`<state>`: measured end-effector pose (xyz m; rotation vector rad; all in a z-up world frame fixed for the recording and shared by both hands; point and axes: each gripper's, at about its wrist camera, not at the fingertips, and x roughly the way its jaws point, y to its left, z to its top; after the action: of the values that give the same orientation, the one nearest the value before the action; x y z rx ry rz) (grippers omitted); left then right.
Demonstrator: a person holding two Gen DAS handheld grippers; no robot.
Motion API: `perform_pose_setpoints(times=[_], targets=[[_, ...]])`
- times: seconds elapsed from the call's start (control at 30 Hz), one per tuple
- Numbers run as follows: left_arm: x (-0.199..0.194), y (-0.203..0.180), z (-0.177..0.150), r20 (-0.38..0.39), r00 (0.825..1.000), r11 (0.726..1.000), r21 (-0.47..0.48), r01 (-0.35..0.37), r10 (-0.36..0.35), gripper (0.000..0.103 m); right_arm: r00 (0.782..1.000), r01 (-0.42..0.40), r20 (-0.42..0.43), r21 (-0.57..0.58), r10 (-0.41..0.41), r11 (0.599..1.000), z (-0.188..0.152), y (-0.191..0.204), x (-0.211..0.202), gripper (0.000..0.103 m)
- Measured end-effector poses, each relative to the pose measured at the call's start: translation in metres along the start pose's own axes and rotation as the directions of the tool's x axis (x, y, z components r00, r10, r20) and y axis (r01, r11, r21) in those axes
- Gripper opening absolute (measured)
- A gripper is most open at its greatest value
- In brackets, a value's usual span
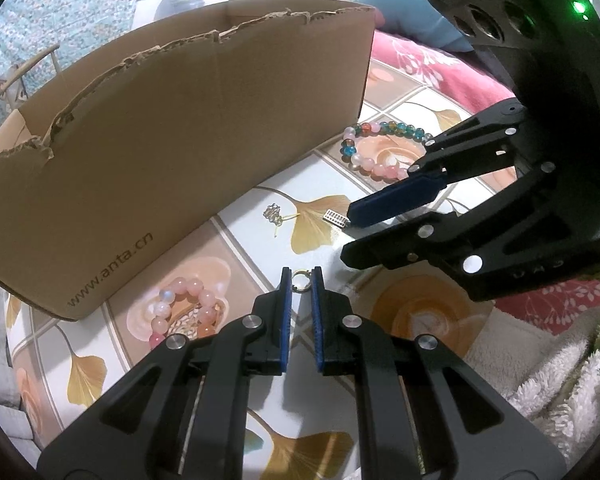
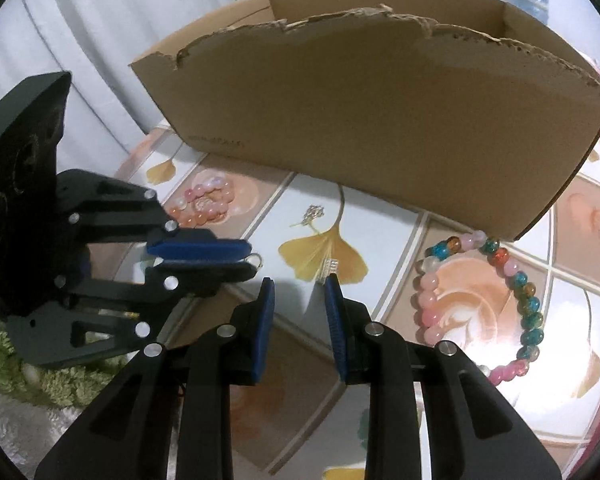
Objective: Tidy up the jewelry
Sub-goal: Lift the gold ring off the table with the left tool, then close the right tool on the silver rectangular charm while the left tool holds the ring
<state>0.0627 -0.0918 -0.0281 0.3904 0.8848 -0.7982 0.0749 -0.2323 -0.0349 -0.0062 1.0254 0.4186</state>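
Observation:
My left gripper [image 1: 300, 276] stands over the table, its jaws narrowly apart around a small gold ring [image 1: 300, 280]; whether the pads grip it is unclear. It shows at the left of the right wrist view [image 2: 252, 259], with the ring [image 2: 256, 259] at its tips. My right gripper [image 2: 300, 282] is open, its right fingertip beside a small silver clasp [image 2: 327, 267]. The left wrist view shows it [image 1: 346, 232] next to that clasp [image 1: 334, 216]. A multicoloured bead bracelet [image 2: 496, 300], a pink bead bracelet [image 1: 188, 308] and a small silver charm [image 1: 275, 214] lie on the table.
An open cardboard box [image 1: 180, 152] with a torn rim stands behind the jewelry on a ginkgo-patterned tabletop [image 1: 320, 220]. A pink floral blanket [image 1: 440, 68] lies at the right, and a fluffy white and green towel [image 1: 560, 380] by the near edge.

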Motion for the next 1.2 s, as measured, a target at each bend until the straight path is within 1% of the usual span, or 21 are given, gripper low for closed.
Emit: perform_pose_setpoints(times=[0.1,0.23,0.37,0.57,0.73,0.8,0.93,1.1,1.2], targets=[[-0.001,0.001,-0.001,0.001,1.0,1.0,-0.002,0.0,0.0,0.009,0.999,0.028,0.018,0.015,-0.028,1.0,0.002,-0.002,-0.001,0.026],[-0.003,0.003,-0.002,0.002,1.0,1.0,0.0,-0.002,0.002,0.009,0.996,0.088,0.028,0.025,-0.089,0.996,0.006,0.0,0.004,0.026],[-0.004,0.003,-0.002,0.002,1.0,1.0,0.003,-0.005,0.005,0.009,0.987,0.157,0.035,-0.004,-0.157,0.988,0.004,0.01,0.008,0.026],[-0.003,0.002,-0.002,0.004,1.0,1.0,0.002,-0.006,0.006,0.009,0.979,0.199,0.038,-0.006,-0.199,0.98,0.004,0.022,0.015,0.025],[-0.003,0.002,-0.002,0.004,1.0,1.0,0.0,-0.005,0.005,0.009,0.977,0.209,0.034,0.024,-0.209,0.978,0.005,0.027,0.019,0.021],[-0.003,0.001,-0.001,0.005,1.0,1.0,-0.001,-0.005,0.005,0.009,0.977,0.211,0.031,0.041,-0.212,0.977,0.005,0.027,0.02,0.018],[-0.003,0.002,-0.002,0.006,1.0,1.0,0.0,-0.006,0.006,0.009,0.975,0.219,0.025,0.06,-0.221,0.974,0.006,0.022,0.014,0.016],[-0.003,0.002,-0.002,0.006,1.0,1.0,-0.001,-0.006,0.006,0.009,0.974,0.226,0.011,0.091,-0.228,0.97,0.01,0.02,0.014,0.012],[-0.003,0.002,-0.002,0.007,1.0,1.0,0.0,-0.006,0.006,0.009,0.973,0.23,0.006,0.099,-0.231,0.968,0.012,0.02,0.017,0.011]])
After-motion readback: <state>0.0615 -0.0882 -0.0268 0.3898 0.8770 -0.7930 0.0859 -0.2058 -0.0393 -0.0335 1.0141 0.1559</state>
